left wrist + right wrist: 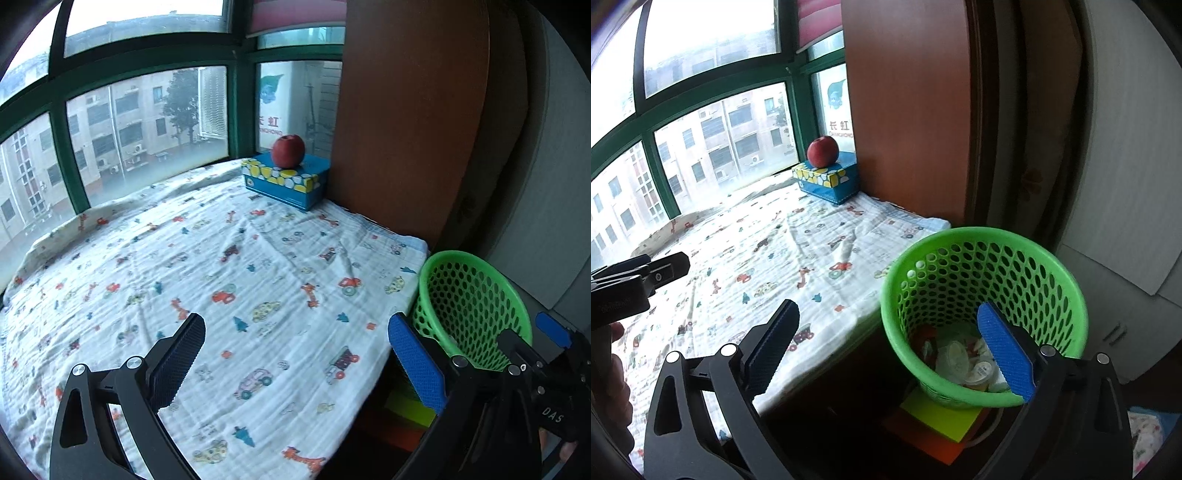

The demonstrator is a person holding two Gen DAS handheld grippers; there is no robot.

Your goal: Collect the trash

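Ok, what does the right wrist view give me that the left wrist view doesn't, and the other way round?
Only the right wrist view looks down into the green basket: trash lies at its bottom, small plastic cups and scraps. It also shows yellow and orange sheets clearly under the basket.

Only the left wrist view shows the near stretch of the printed cloth, with no trash visible on it.

Both show the apple on the blue tissue box by the window, and both grippers, left gripper and right gripper, open and holding nothing.
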